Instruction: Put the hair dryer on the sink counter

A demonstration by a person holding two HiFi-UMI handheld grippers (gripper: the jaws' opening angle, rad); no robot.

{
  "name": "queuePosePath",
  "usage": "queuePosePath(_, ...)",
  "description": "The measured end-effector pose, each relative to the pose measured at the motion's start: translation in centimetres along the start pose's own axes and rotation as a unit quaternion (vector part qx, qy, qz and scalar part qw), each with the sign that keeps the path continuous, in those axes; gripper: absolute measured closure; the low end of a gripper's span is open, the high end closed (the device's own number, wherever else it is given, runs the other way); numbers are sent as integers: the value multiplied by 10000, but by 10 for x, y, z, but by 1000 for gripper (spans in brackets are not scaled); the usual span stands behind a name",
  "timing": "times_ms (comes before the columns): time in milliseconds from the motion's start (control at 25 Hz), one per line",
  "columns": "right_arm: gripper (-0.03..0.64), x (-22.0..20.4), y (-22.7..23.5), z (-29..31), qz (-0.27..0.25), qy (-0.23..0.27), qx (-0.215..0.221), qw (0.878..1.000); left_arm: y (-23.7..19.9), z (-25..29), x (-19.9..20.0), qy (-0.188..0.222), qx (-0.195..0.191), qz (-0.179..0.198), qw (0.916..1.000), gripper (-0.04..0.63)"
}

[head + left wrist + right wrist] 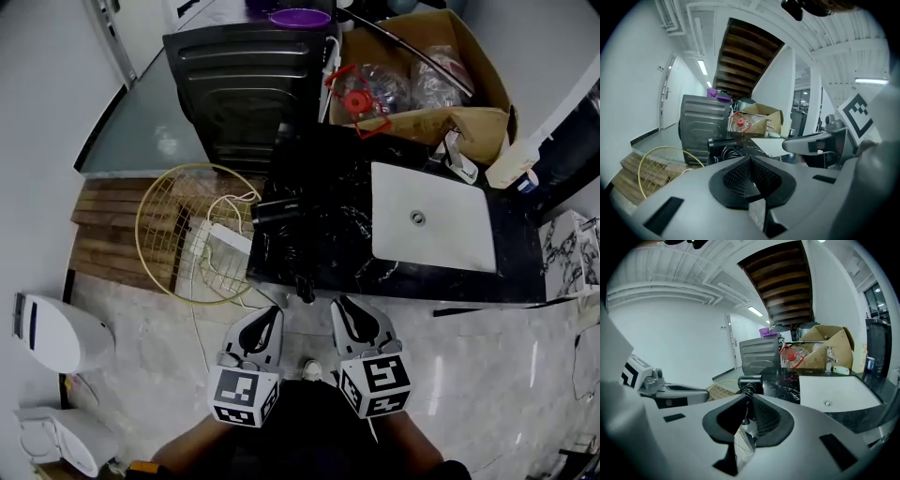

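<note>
The black hair dryer (279, 212) lies on its side at the left end of the black marble sink counter (337, 187). Its coiled cord (298, 267) runs toward me, and the plug hangs over the counter's front edge. A white basin (431, 225) is set in the counter to the right. My left gripper (274, 314) and right gripper (345, 305) hover side by side below the counter's edge, apart from the plug, both with jaws together and nothing held. The hair dryer (723, 142) shows beyond the left gripper (750, 159). The hair dryer (750, 379) also shows beyond the right gripper (749, 399).
A black appliance (248, 84) stands behind the counter, next to a cardboard box (422, 84) of bottles. A gold wire basket (187, 234) and a white power strip (230, 239) lie on the floor at the left by wooden decking (112, 234). A white toilet (56, 333) is at far left.
</note>
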State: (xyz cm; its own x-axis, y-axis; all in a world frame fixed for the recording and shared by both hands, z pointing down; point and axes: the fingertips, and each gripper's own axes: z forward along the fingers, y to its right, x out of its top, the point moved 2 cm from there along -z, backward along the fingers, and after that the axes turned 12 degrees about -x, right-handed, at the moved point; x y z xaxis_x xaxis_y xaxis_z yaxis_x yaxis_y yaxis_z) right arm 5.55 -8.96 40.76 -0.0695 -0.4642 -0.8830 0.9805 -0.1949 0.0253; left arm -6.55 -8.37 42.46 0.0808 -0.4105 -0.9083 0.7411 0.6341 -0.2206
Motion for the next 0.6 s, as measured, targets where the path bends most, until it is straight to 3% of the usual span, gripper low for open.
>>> queuePosePath(240, 579, -14, 4, -40, -65, 181, 204, 9996, 43, -24, -3, 197, 264, 265, 9991, 584)
queuePosePath(600, 595, -37, -3, -85, -113, 296, 419, 9986, 77, -50, -20, 316, 474, 345, 9978, 584)
